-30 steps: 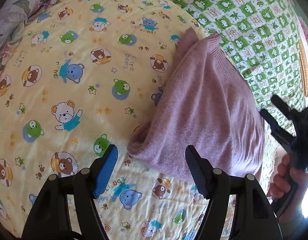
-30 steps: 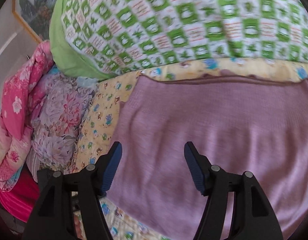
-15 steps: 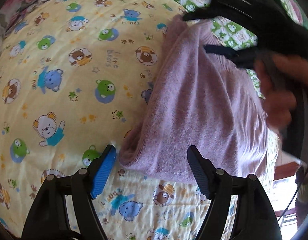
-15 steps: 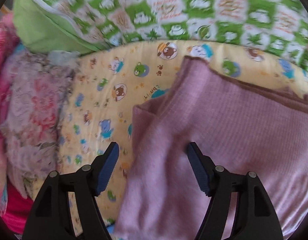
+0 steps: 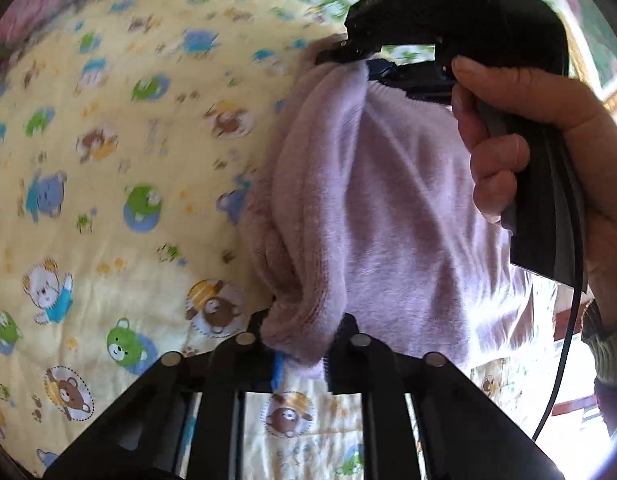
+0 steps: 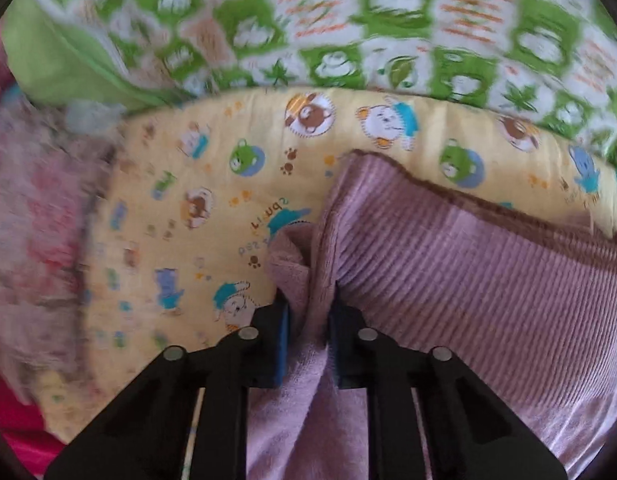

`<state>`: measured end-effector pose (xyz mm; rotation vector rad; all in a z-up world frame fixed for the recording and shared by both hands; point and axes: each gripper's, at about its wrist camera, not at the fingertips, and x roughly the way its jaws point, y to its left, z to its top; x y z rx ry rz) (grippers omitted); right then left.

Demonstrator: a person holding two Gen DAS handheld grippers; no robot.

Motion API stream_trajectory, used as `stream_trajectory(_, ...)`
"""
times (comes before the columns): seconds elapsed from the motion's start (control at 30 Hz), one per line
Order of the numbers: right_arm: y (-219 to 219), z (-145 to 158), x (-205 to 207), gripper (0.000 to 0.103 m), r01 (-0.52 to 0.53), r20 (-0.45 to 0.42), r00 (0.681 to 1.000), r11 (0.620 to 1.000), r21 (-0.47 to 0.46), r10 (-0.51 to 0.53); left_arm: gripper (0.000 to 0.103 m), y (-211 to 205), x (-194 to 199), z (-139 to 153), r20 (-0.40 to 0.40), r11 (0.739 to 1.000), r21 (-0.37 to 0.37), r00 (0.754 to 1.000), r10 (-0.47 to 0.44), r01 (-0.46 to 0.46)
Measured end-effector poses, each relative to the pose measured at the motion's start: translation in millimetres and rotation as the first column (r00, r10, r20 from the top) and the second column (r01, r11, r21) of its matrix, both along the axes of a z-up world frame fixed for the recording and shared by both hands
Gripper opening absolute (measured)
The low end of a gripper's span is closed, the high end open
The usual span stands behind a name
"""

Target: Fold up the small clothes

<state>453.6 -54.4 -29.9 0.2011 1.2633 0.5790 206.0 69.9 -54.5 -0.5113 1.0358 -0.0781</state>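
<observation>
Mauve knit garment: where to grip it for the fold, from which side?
By the two corners of its left folded edge, coming over the yellow bear-print sheet. That edge of the mauve garment bunches thick; left tongs and right tongs are closing there.

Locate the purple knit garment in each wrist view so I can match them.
Left wrist: purple garment fills centre-right, bunched toward the bottom centre.
Right wrist: purple garment fills the lower right, ribbed band on top.
Shared landmark: the yellow bear-print sheet, left of the garment in both.
</observation>
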Motion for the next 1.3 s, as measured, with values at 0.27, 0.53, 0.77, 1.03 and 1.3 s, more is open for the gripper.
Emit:
stream_trajectory(0.27,-90,51,-19,0.016,0.011,0.038,0.999,0.982,0.19,-0.018,0.008,-43,-12,61,0.138,0.996,0.032,0.987,-0.083,0.079)
stream_trajectory(0.53,-198,74,-24,0.016,0.059,0.044,0.996,0.959,0.278,-0.074,0.007,-139,-8,107,0.239,0.956,0.099,0.925,-0.294,0.278)
stream_trajectory(0.77,-287,61,-28,0.015,0.148,0.027,0.987,0.959,0.242,-0.159,0.006,-233,3,99,0.231,0.889,0.135,0.859,-0.458,0.437)
stream_trajectory(1.03,-349,32,-39,0.015,0.224,0.026,0.972,0.956,0.189,-0.233,0.006,-305,8,77,0.186,0.822,0.178,0.801,-0.569,0.541)
stream_trajectory(1.3,-383,4,-38,0.015,0.256,0.032,0.964,0.958,0.13,-0.262,0.006,-353,26,56,0.145,0.779,0.2,0.769,-0.623,0.594)
